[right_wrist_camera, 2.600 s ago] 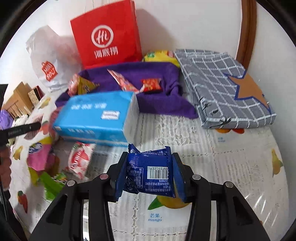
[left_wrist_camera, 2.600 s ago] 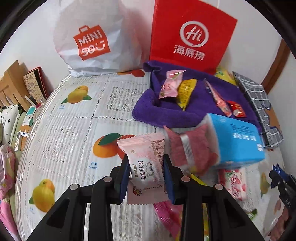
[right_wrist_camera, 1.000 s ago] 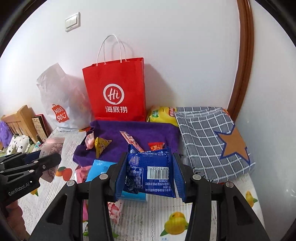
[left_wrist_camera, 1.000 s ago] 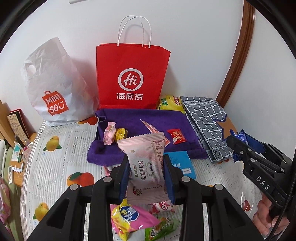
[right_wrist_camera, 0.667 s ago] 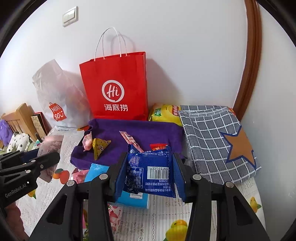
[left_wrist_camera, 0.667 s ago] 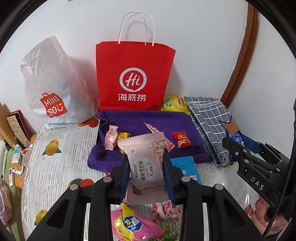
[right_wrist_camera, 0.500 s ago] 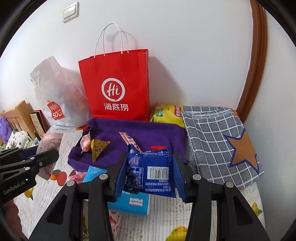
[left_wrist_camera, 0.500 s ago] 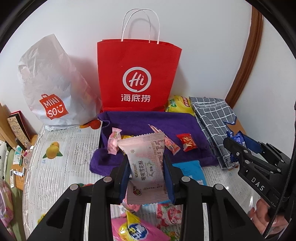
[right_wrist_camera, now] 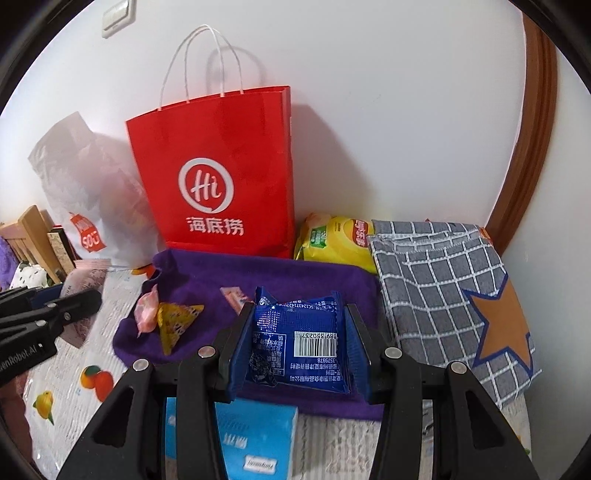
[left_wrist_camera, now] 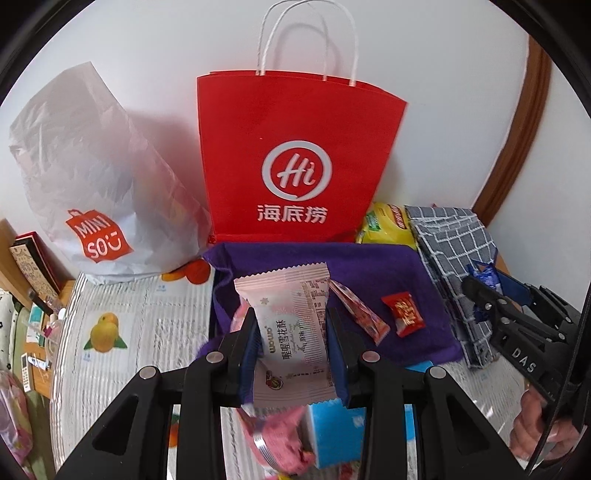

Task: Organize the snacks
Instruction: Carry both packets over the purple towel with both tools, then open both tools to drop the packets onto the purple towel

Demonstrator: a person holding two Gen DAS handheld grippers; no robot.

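Midway, both grippers are carrying snacks: left gripper (left_wrist_camera: pixel 291 332) jaws clamping a pink biscuit packet (left_wrist_camera: pixel 291 325), right gripper (right_wrist_camera: pixel 299 343) a blue foil packet (right_wrist_camera: pixel 301 339), purple towel (right_wrist_camera: pixel 295 275) at twelve o'clock holding several sweets already.

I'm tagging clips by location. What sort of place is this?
Probably a home room: a table with a fruit-print cover against a wall, shopping bags standing on it, and a light switch above.

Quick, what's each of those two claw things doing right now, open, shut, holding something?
Left gripper: jaws shut on a pink snack packet.
Right gripper: jaws shut on a blue snack packet.
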